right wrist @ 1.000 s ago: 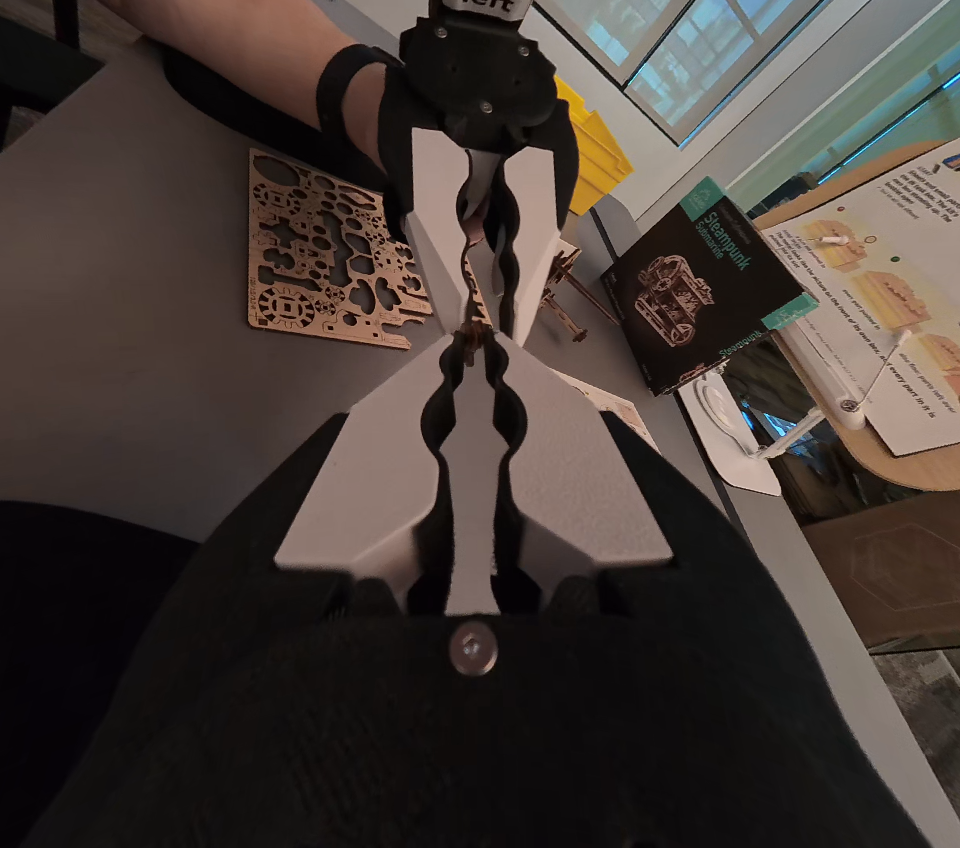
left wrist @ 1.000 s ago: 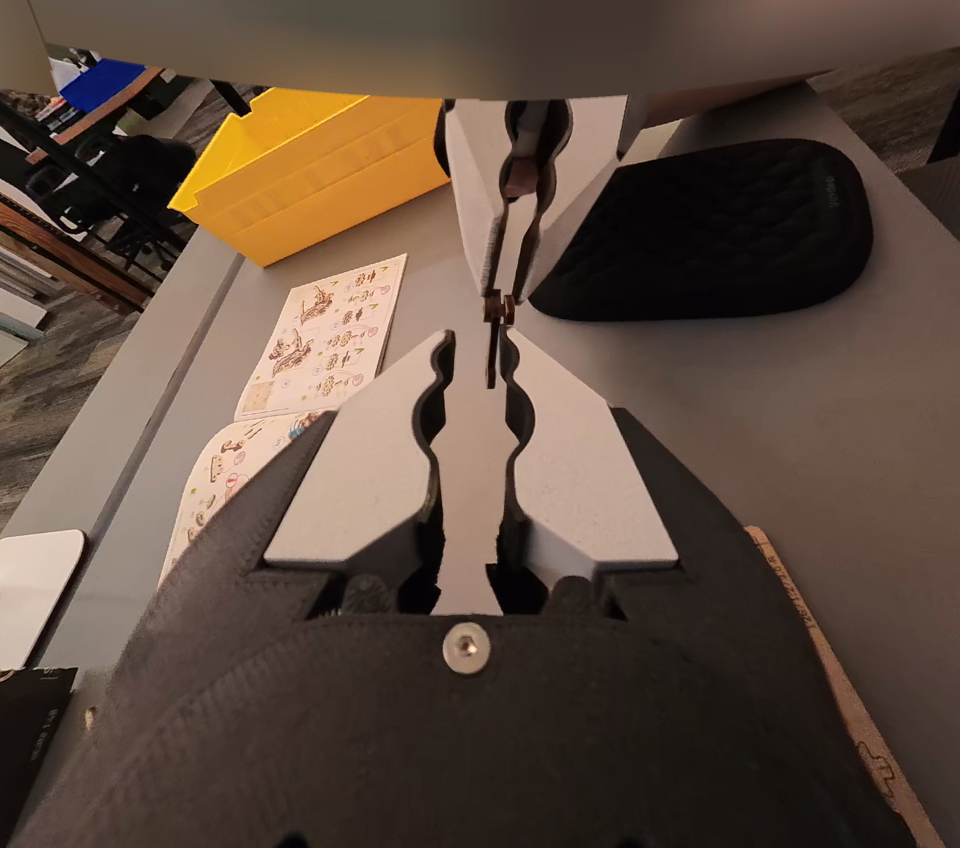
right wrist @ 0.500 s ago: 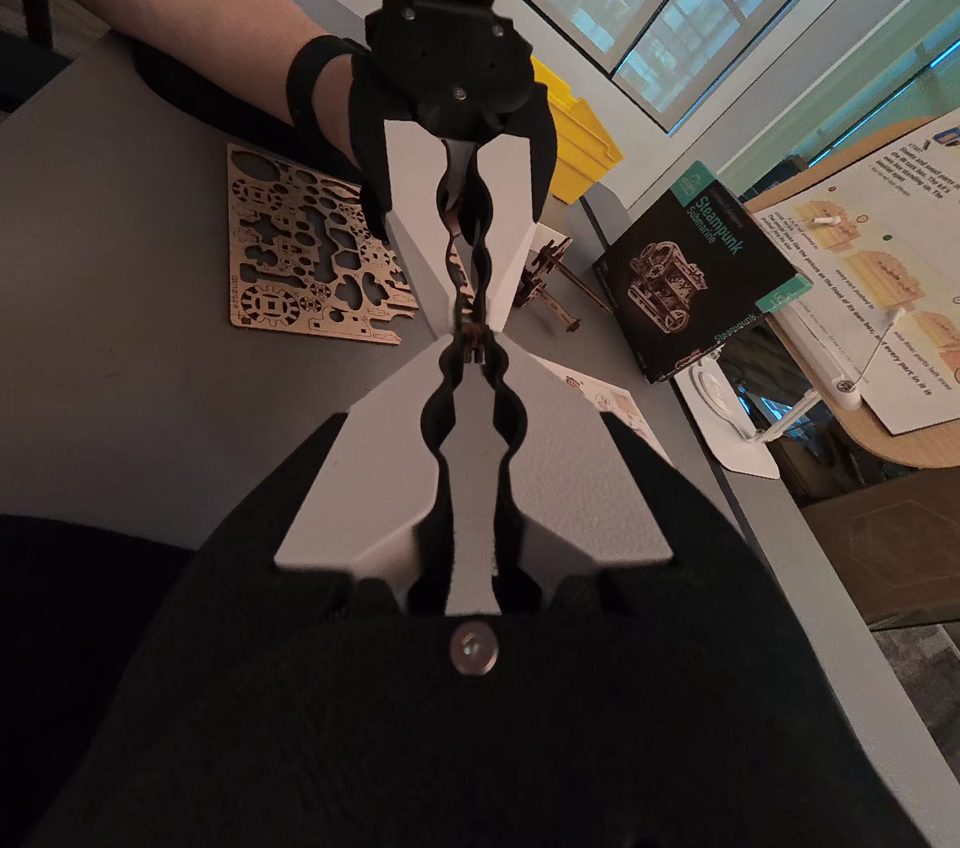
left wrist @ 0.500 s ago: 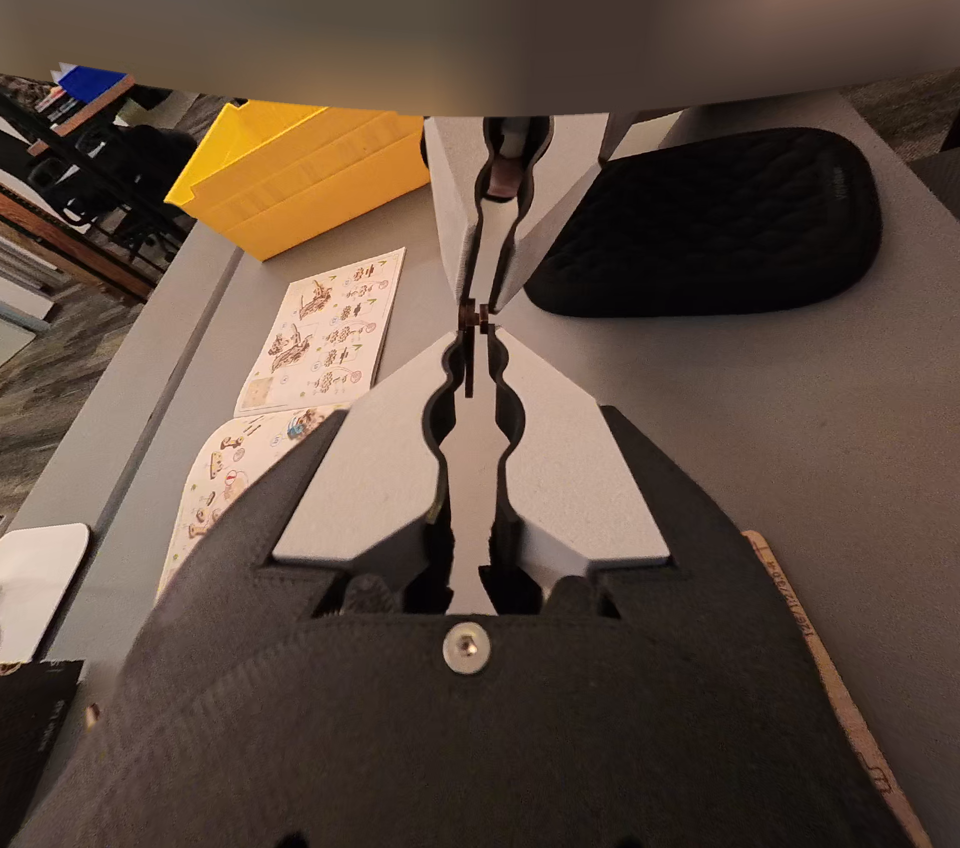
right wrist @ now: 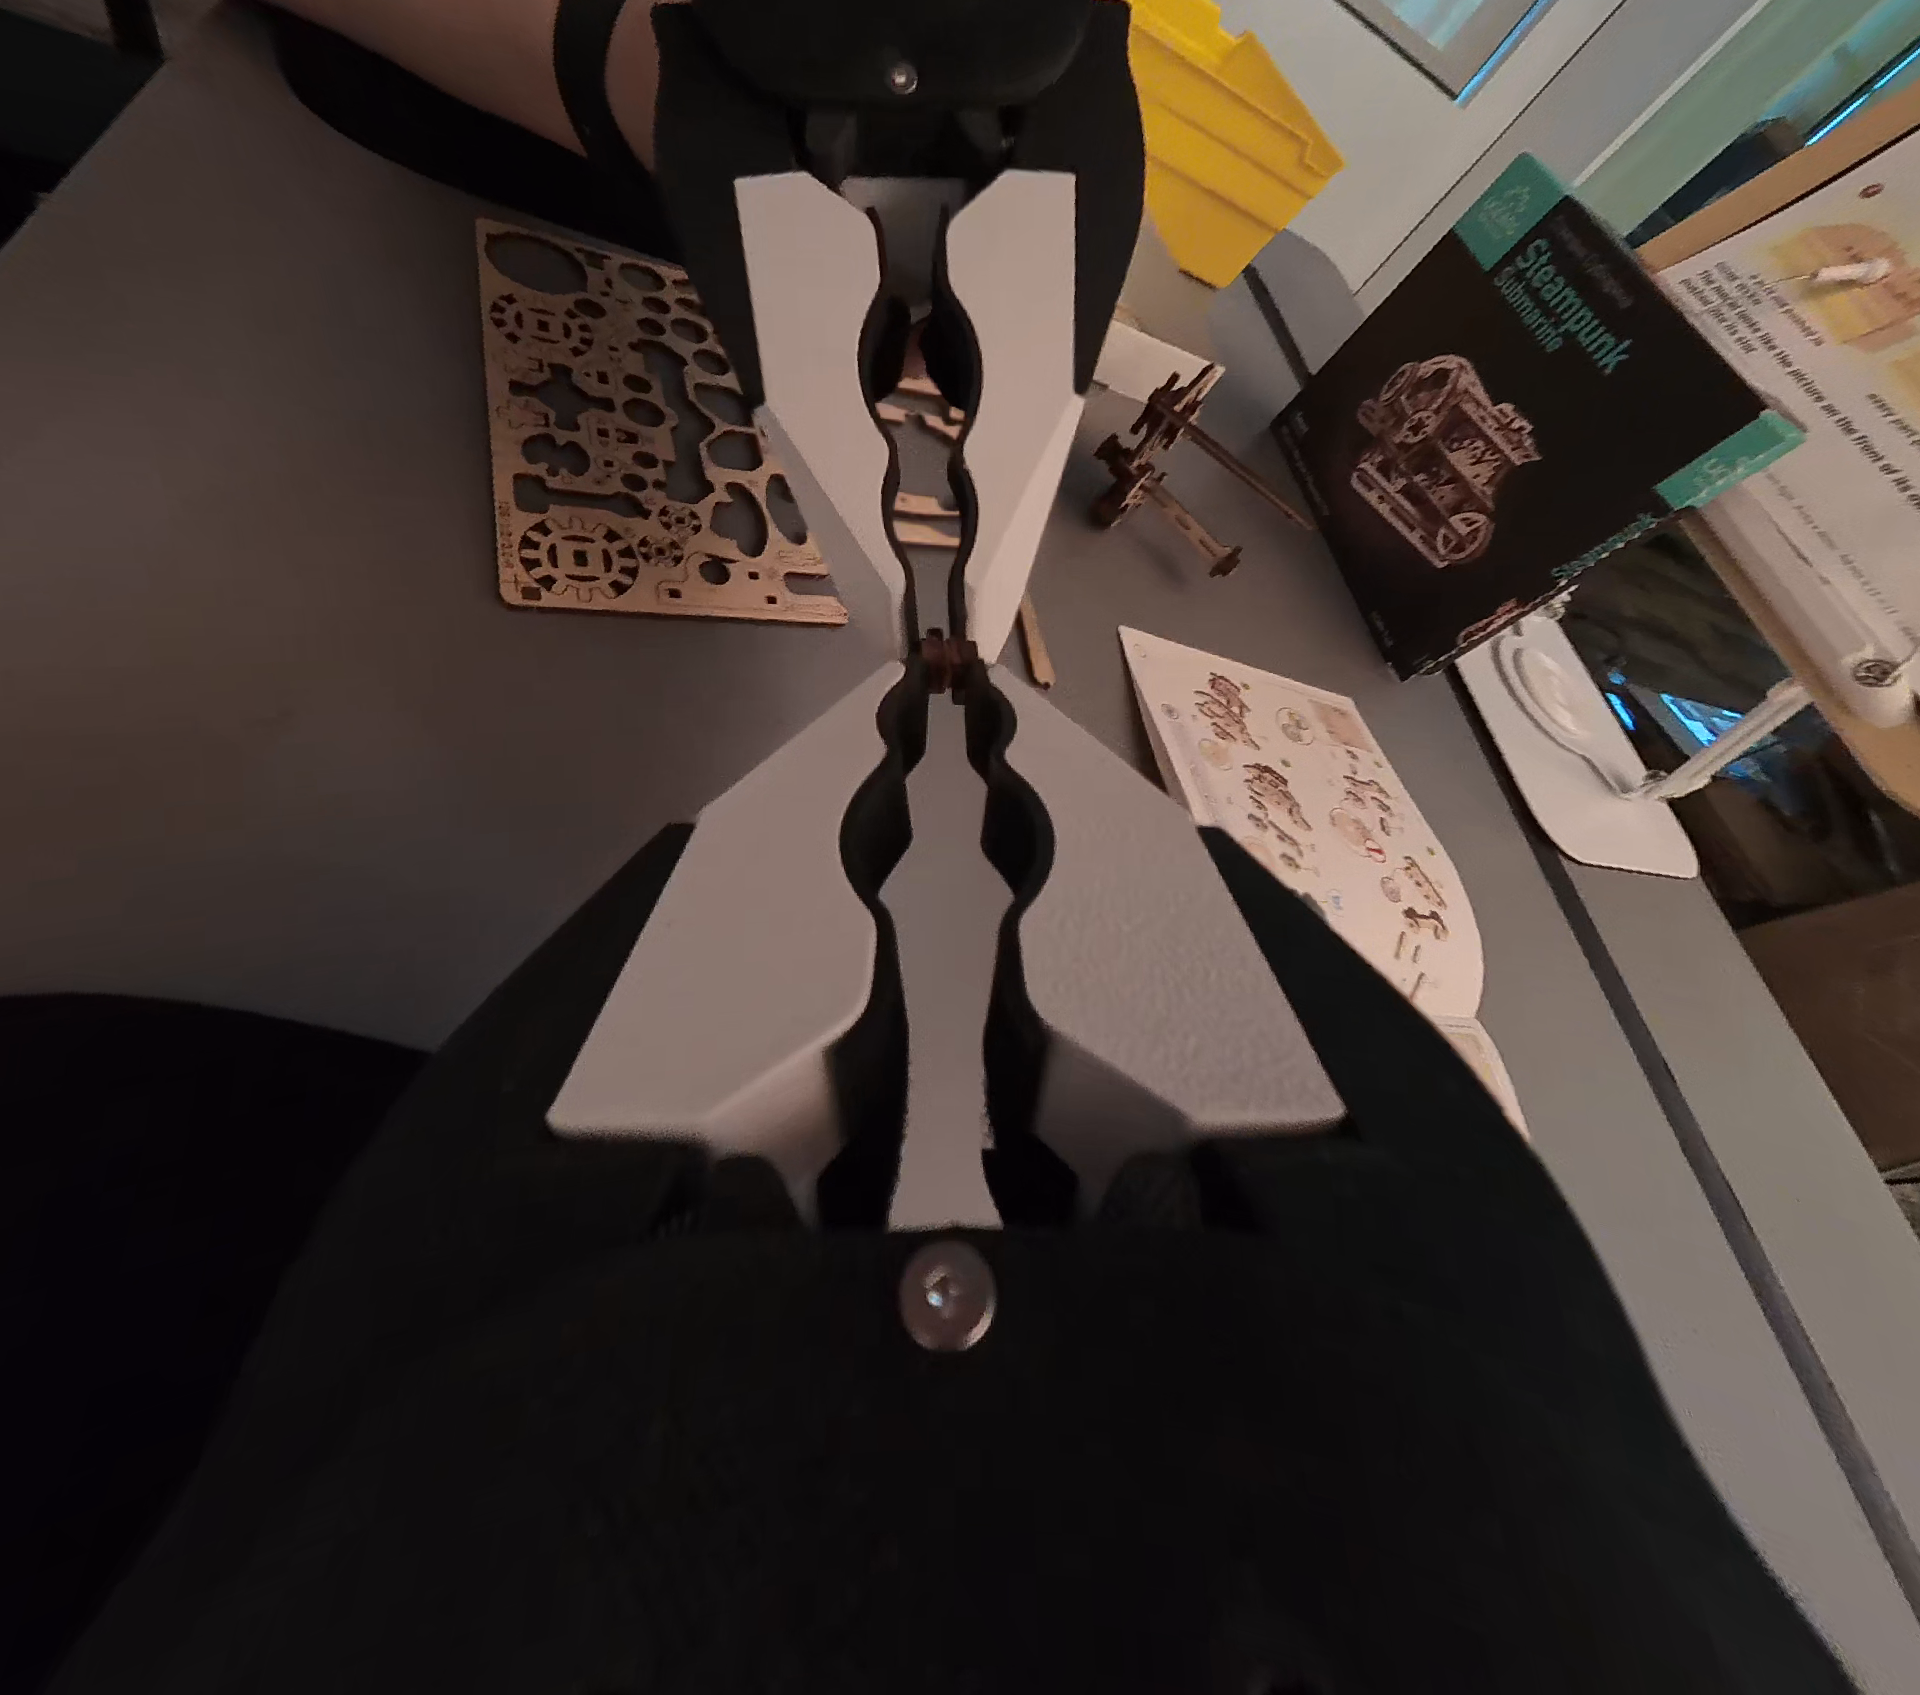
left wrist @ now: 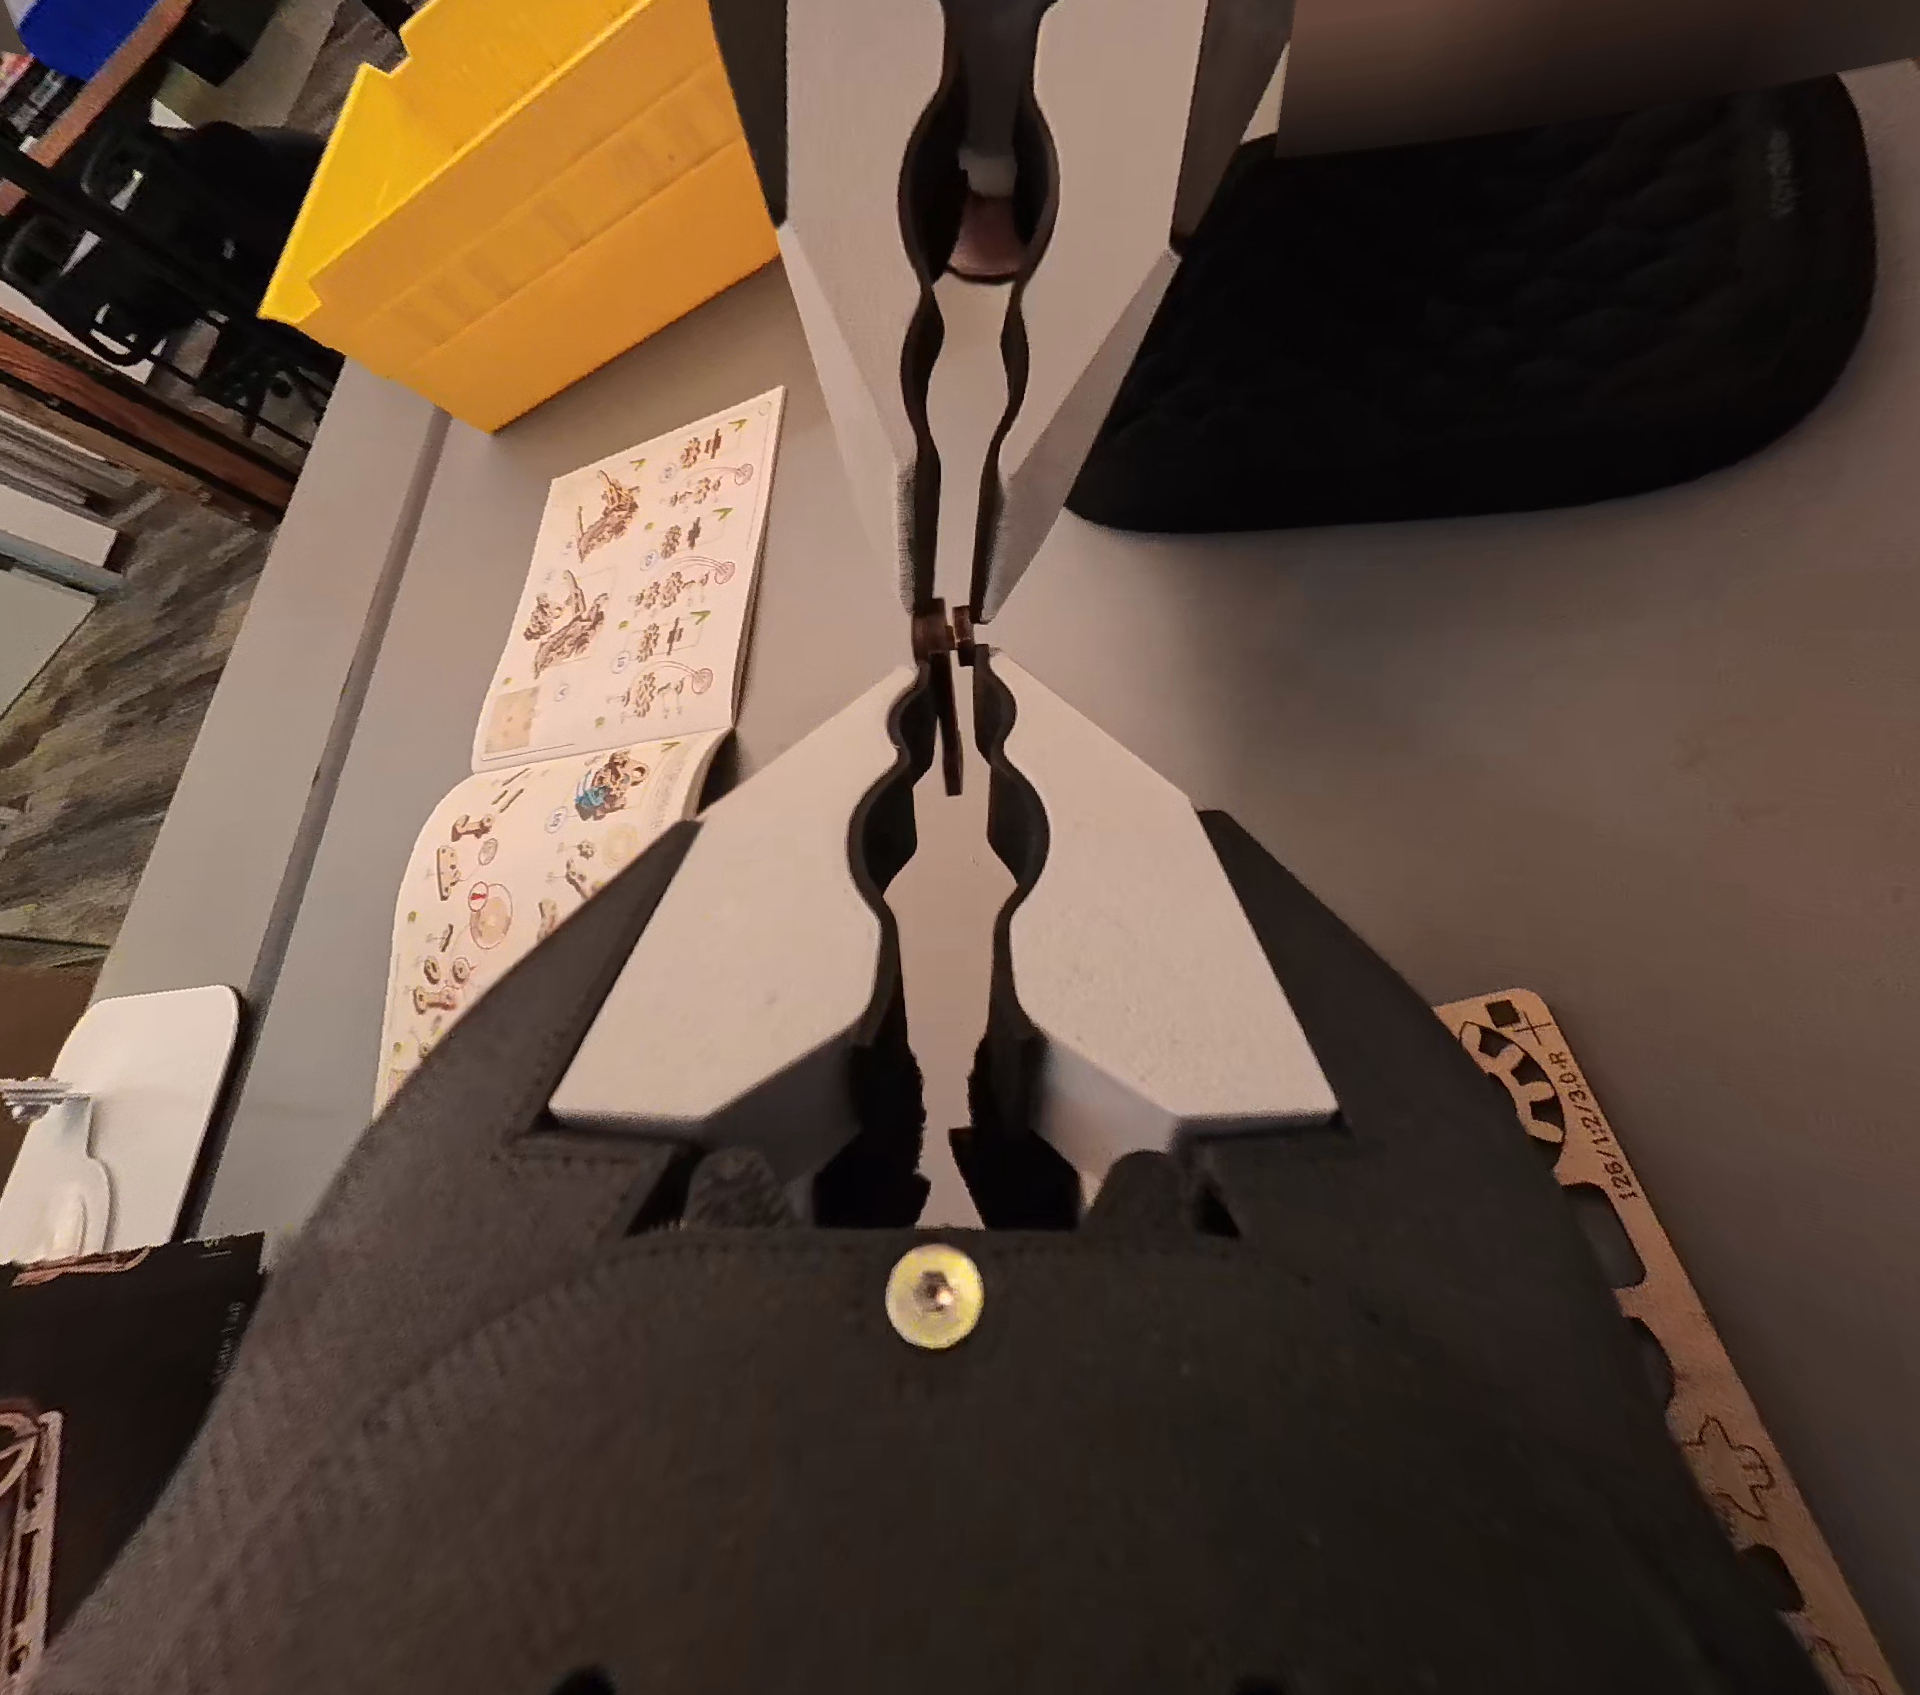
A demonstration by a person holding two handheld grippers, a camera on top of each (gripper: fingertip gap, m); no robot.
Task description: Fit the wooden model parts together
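Left tool (left wrist: 948, 689) nipping flat wooden part (left wrist: 951, 736), right tool (left wrist: 948, 601) tip-to-tip, clamping small wooden piece (left wrist: 943, 633)

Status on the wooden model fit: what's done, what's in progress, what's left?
Done: a partial assembly stands on the table, and the wooden parts sheet has many pieces punched out.
In hand: the left claw and right claw meet tip to tip, each shut on small wooden parts, apparently pressing them together.
Left: whether this joint is seated can't be judged; the sheet holds more pieces.
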